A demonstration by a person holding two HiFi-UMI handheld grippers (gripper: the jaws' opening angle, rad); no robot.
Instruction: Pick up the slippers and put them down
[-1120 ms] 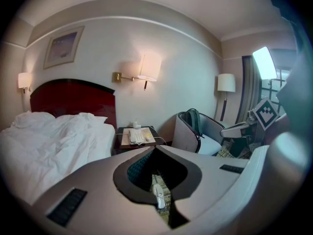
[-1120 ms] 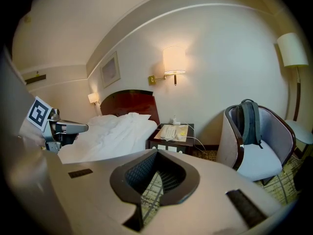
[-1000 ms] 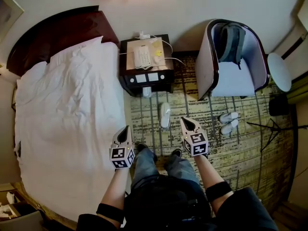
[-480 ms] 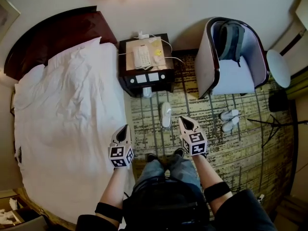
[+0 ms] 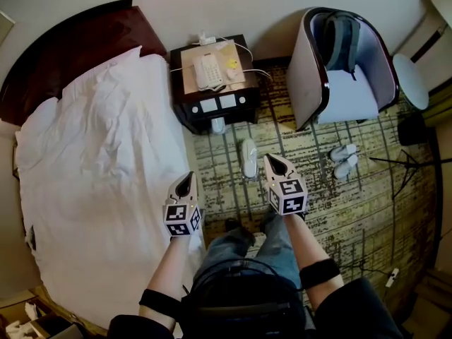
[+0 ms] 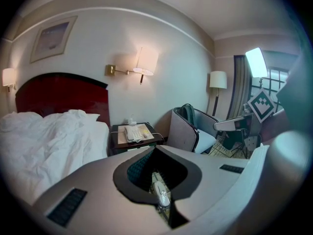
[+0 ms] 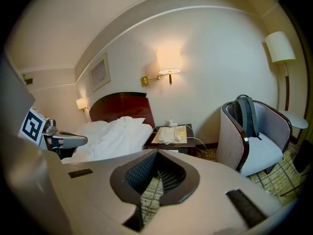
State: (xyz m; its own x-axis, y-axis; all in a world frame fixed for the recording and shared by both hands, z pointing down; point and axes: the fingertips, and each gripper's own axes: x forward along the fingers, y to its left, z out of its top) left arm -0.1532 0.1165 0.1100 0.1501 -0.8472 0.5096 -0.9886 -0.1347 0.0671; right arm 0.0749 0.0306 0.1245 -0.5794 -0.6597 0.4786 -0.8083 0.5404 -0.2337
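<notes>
A single white slipper (image 5: 248, 158) lies on the patterned carpet in front of the nightstand, and another white slipper (image 5: 217, 125) sits against the nightstand's base. A pair of white slippers (image 5: 345, 161) rests by the armchair. My left gripper (image 5: 186, 179) hangs shut and empty beside the bed's edge, left of the single slipper. My right gripper (image 5: 274, 161) is shut and empty just right of that slipper, not touching it. In the left gripper view the slipper (image 6: 160, 196) shows through the hole behind the shut jaw tips (image 6: 155, 150). The right gripper view shows only carpet below its shut tips (image 7: 157, 152).
A bed with white covers (image 5: 99, 175) fills the left. A dark nightstand (image 5: 212, 83) carries a phone (image 5: 208, 69). An armchair (image 5: 342, 83) with a backpack stands at the right, beside a round white table (image 5: 411, 82) and thin stand legs (image 5: 402, 164). The person's legs are below.
The person has stepped forward toward the nightstand. Both shut grippers have moved ahead and lower, and the single slipper now lies close beside the right gripper's tip.
</notes>
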